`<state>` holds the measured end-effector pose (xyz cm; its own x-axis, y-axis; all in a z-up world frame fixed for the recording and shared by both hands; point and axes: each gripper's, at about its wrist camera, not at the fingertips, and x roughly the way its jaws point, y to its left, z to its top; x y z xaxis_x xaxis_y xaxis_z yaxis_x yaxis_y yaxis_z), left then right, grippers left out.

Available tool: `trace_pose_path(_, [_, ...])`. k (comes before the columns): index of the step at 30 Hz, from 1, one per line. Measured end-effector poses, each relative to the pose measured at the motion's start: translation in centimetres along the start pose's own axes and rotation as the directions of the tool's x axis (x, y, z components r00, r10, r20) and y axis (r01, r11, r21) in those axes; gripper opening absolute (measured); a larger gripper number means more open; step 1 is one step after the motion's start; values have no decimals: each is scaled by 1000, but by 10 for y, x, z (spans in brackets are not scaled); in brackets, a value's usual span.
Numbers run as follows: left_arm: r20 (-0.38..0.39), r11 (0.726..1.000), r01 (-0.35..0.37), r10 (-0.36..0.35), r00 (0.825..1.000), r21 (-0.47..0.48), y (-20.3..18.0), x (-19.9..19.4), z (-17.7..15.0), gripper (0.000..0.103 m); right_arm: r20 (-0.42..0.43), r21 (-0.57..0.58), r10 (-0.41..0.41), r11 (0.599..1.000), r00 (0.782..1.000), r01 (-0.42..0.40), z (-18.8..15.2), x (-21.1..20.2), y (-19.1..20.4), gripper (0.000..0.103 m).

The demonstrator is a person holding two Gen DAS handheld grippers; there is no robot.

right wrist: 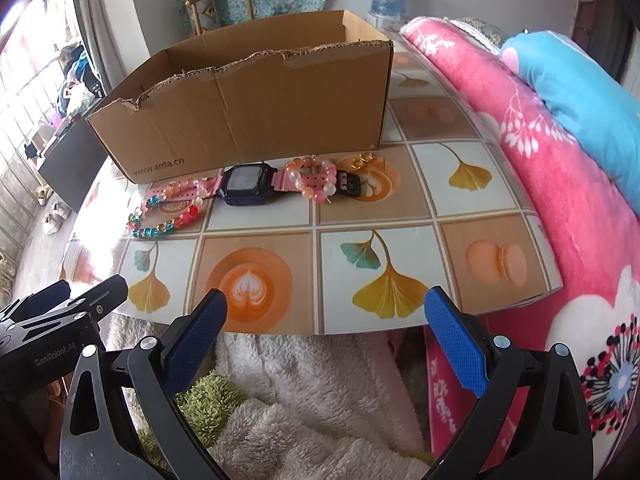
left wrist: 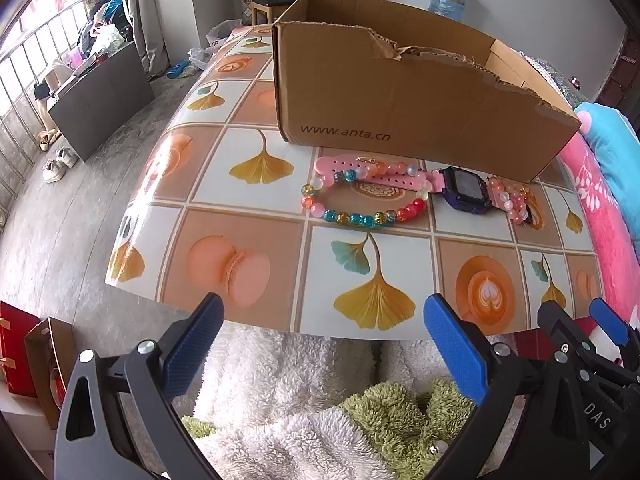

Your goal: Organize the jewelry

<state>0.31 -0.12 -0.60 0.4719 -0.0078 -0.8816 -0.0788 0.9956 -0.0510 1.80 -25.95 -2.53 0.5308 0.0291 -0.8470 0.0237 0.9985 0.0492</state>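
The left gripper (left wrist: 323, 312) hangs with its blue-padded fingers (left wrist: 192, 344) spread wide and nothing between them, just short of the near edge of the table (left wrist: 248, 184), over a white and green fluffy blanket (left wrist: 296, 396). The right gripper (right wrist: 326, 308) is spread wide in the same way and holds nothing, beside the left one and also just short of the table's edge; each gripper shows at the edge of the other's view. Ahead of both, across the tiled ginkgo-leaf tablecloth, the jewelry lies in a row in front of the open cardboard box (left wrist: 400, 96). Straight ahead of the left gripper is a multicolored bead bracelet (left wrist: 360, 218), lying open in a loop, with its far side overlapping the pink strap of a children's watch (left wrist: 466, 190) that has a dark purple case. To the right of the watch face, a pink bead bracelet (left wrist: 510, 200) rests on the watch's other strap. In the right wrist view the same watch (right wrist: 248, 184) sits ahead and a little left of the right gripper, the pink bead bracelet (right wrist: 316, 182) nearly straight ahead, and a pair of small gold rings (right wrist: 362, 160) just beyond it, close to the box wall (right wrist: 260, 120). To the right of the right gripper, a pink floral quilt (right wrist: 540, 168) lies against the table's side.
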Motion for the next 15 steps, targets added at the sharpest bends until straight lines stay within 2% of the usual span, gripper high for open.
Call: trace_pose_path(15, [4,1000,1,-1,1000,-3,3,-3,2,99,-9,-3,8,1000,1000,-8,0,-1,-2,95])
